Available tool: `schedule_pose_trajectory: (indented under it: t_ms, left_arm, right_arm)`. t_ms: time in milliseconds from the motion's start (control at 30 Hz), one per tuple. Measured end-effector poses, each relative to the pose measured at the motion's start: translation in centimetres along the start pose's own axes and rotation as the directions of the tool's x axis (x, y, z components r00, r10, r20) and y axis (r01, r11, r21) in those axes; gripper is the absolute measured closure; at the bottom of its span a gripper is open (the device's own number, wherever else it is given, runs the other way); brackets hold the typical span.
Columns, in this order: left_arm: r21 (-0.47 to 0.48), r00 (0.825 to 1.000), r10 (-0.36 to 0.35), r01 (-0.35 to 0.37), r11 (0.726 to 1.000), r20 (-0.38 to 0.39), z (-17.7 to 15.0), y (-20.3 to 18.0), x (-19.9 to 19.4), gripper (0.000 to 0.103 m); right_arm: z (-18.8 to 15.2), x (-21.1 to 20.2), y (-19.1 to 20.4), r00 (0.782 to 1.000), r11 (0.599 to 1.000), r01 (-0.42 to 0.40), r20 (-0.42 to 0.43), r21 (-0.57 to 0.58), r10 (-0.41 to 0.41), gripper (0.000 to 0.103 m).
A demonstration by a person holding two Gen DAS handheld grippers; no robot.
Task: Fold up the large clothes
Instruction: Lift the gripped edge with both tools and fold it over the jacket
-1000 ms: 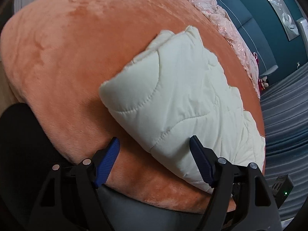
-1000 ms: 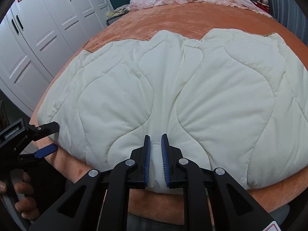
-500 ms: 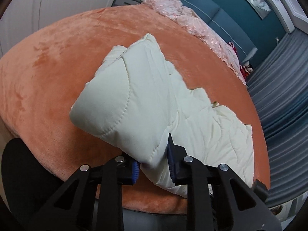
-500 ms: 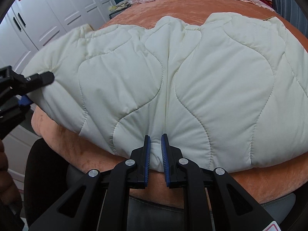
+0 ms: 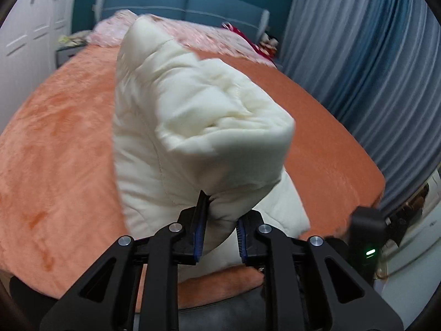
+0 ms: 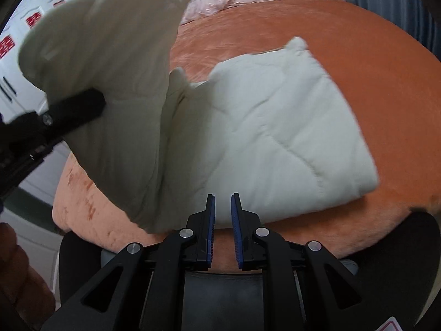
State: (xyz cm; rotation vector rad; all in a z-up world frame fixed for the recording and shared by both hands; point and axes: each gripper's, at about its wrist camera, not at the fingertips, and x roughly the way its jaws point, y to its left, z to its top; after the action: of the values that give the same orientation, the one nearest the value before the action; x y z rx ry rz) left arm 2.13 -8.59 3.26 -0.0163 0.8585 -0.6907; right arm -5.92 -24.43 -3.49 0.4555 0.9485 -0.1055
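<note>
A cream quilted padded garment [image 5: 193, 127] lies on an orange plush bed cover [image 5: 55, 143]. My left gripper [image 5: 219, 215] is shut on its near left edge and holds that side lifted high and bunched. In the right wrist view the lifted part [image 6: 110, 63] hangs at the left under the left gripper [image 6: 74, 110], while the rest of the garment [image 6: 275, 138] lies flat on the bed. My right gripper [image 6: 222, 209] has its jaws nearly closed at the garment's near edge; whether cloth sits between them is hidden.
The orange bed cover [image 6: 358, 41] spreads right and far. A pink lace blanket [image 5: 193, 35] and blue headboard [image 5: 193, 2] lie at the far end. Blue-grey curtains [image 5: 372, 69] hang at the right. White wardrobes [image 6: 16, 41] stand at the left.
My left gripper, which closed on the garment's left edge half a second ago, has lifted it high and swung it toward the right. The right gripper stays at the near edge.
</note>
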Motion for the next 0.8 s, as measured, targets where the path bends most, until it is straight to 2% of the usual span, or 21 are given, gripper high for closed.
schedule_pose_trajectory:
  t_ms: [133, 200, 300, 433, 500, 600, 700, 800]
  left_arm:
    - [-0.002, 0.988, -0.049, 0.049, 0.999, -0.147, -1.4, -2.5, 5.3, 0.086]
    - [-0.006, 0.981, -0.05, 0.05, 0.999, -0.187, -2.4, -3.2, 6.8, 0.086]
    - [0.02, 0.984, -0.008, 0.012, 1.0, -0.18, -3.4, -4.0, 6.5, 0.086]
    - [0.04, 0.984, 0.022, -0.015, 0.999, -0.177, -3.4, -4.8, 5.6, 0.086]
    - [0.037, 0.983, 0.032, -0.026, 0.999, -0.179, -3.2, -4.9, 5.3, 0.085]
    - [0.028, 0.983, 0.042, -0.038, 0.999, -0.178, -3.0, -5.2, 4.8, 0.085]
    - [-0.003, 0.983, 0.03, -0.031, 1.0, -0.18, -2.5, -5.0, 4.0, 0.078]
    - [-0.046, 0.983, -0.006, -0.002, 0.999, -0.183, -2.7, -4.1, 2.4, 0.065]
  right_arm:
    - [0.4, -2.2, -3.6, 0.998, 0.997, 0.052, 0.022, 0.052, -0.053, 0.087]
    - [0.5, -3.1, -4.8, 0.997, 0.996, 0.066, 0.039, 0.068, -0.068, 0.087]
    - [0.7, -4.4, -5.6, 0.995, 0.995, 0.073, 0.063, 0.075, -0.078, 0.087]
    - [1.9, -6.0, -5.4, 0.993, 0.996, 0.034, 0.107, 0.084, -0.043, 0.085]
    - [2.9, -6.9, -4.9, 0.99, 0.997, 0.013, 0.137, 0.073, -0.023, 0.07]
    - [4.2, -8.0, -4.3, 0.983, 1.0, -0.01, 0.184, 0.025, 0.006, 0.058]
    - [5.0, -8.7, -3.0, 0.977, 1.0, -0.015, 0.214, -0.02, 0.019, 0.054]
    - [5.5, -9.0, -2.0, 0.977, 0.999, -0.018, 0.211, -0.046, 0.028, 0.054]
